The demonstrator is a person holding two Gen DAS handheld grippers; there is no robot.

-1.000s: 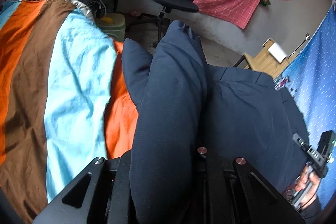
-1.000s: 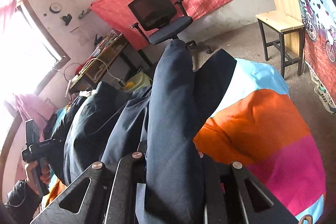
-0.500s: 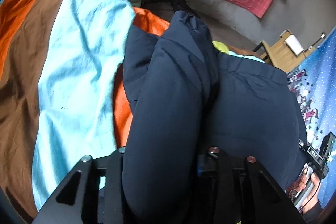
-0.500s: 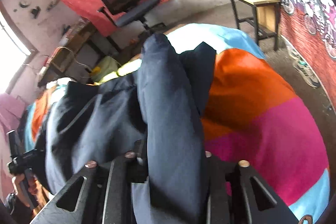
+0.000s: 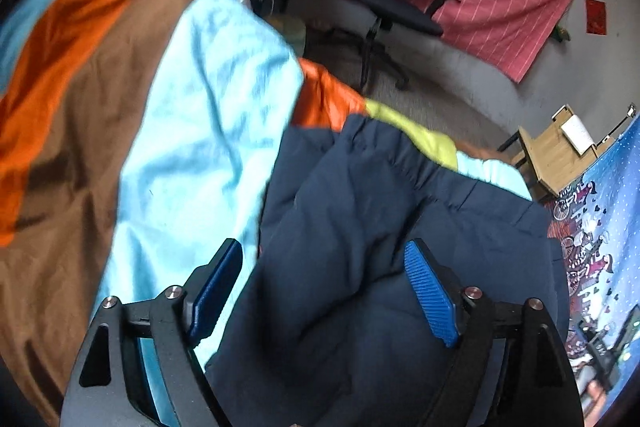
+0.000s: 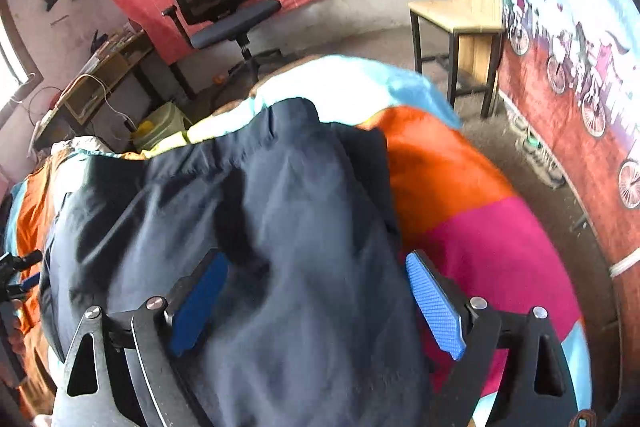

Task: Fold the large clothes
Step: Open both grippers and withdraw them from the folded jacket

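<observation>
My left gripper (image 5: 324, 287): jaws wide, gripping nothing, navy garment (image 5: 360, 267) lying between pads. Garment spread on striped bedspread (image 5: 192, 155). My right gripper (image 6: 316, 303): jaws wide too, same cloth (image 6: 280, 227) loose between blue pads (image 6: 436, 307).

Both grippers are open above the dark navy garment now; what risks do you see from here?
1. The dark navy garment lies bunched and wrinkled, so the fold may come out uneven unless smoothed.
2. The left gripper and right gripper sit low over it; a blue finger pad could drag the fabric.
3. The loose striped multicolour bedsheet underneath may be pinched at the next grasp.
</observation>
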